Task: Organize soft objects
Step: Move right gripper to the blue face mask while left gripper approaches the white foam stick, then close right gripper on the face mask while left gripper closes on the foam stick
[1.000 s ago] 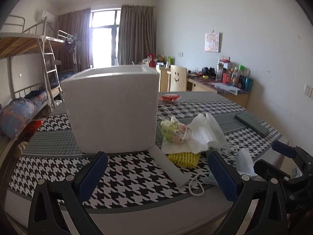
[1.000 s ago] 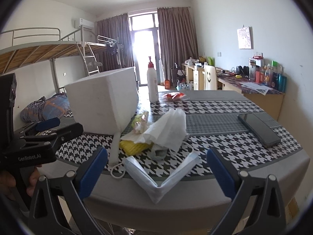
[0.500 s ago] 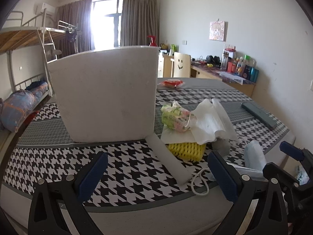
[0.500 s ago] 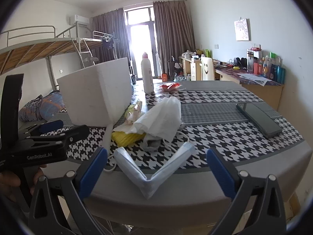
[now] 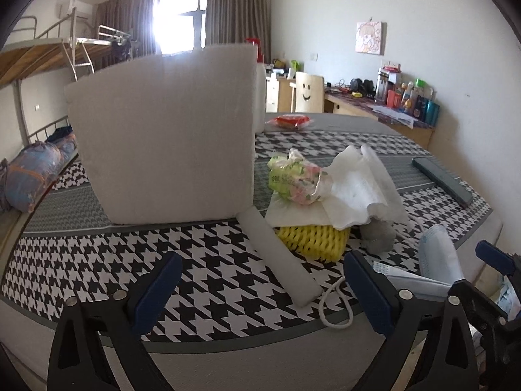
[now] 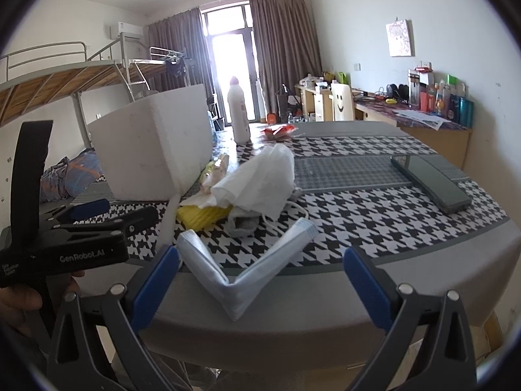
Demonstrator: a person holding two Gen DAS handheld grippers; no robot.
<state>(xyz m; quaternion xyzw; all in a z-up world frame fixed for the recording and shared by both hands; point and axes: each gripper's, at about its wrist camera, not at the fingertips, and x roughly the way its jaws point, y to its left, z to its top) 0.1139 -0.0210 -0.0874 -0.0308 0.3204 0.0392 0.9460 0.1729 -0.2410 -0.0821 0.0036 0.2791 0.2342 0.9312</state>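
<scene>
A white foam box [image 5: 166, 140] stands on the houndstooth table; it also shows in the right wrist view [image 6: 153, 153]. Beside it lies a pile: white tissue [image 5: 361, 189], a green floral packet [image 5: 293, 179], yellow foam netting [image 5: 312, 241], a grey sock [image 5: 379, 236] and a white foam strip [image 5: 280, 257]. A folded light-blue face mask [image 6: 241, 273] lies at the table's near edge, just ahead of my right gripper [image 6: 260, 286], which is open and empty. My left gripper [image 5: 260, 290] is open and empty, low before the foam strip.
A dark flat case [image 6: 429, 182] lies on the table's right side. A white bottle [image 6: 239, 114] and a red packet [image 6: 278, 130] sit at the far end. A white cord loop [image 5: 335, 306] lies by the foam strip. A bunk bed stands at left, a desk at right.
Both grippers have dropped lower and closer to the table edge. The foam box's open top is no longer visible to the left wrist view. Nothing on the table has moved.
</scene>
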